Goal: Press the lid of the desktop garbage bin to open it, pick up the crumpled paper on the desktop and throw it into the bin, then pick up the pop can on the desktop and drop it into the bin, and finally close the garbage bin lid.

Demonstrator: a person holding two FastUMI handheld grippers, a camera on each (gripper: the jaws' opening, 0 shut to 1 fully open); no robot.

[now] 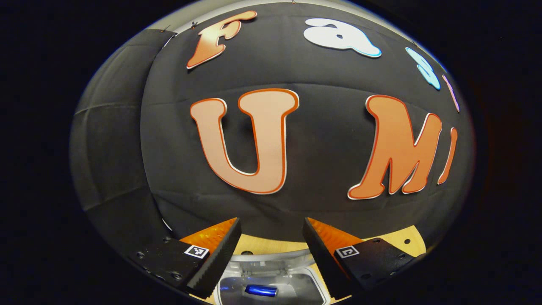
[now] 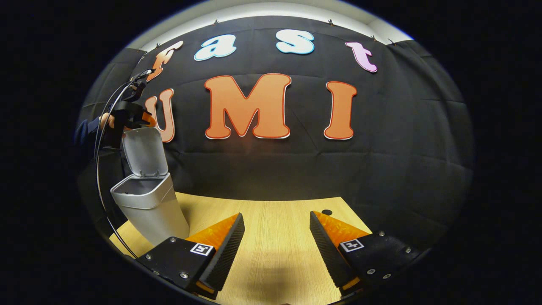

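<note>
Left hand-held gripper (image 1: 271, 250): jaws apart, empty, above open garbage bin (image 1: 271, 288); blue pop can (image 1: 261, 290) lies inside. Right hand-held gripper (image 2: 275, 245): apart, empty, over table (image 2: 275, 220). Remaining: close raised lid (image 2: 144, 152).

The bin (image 2: 148, 207) stands upright on the wooden desk at its far left in the right gripper view, a pale grey tapered tub, and its lid (image 2: 142, 151) is flipped up on the back hinge, standing near vertical above the open mouth. Down inside it, in the left gripper view, the can (image 1: 260, 290) lies on its side, shiny blue, on the bin's bottom.
</note>
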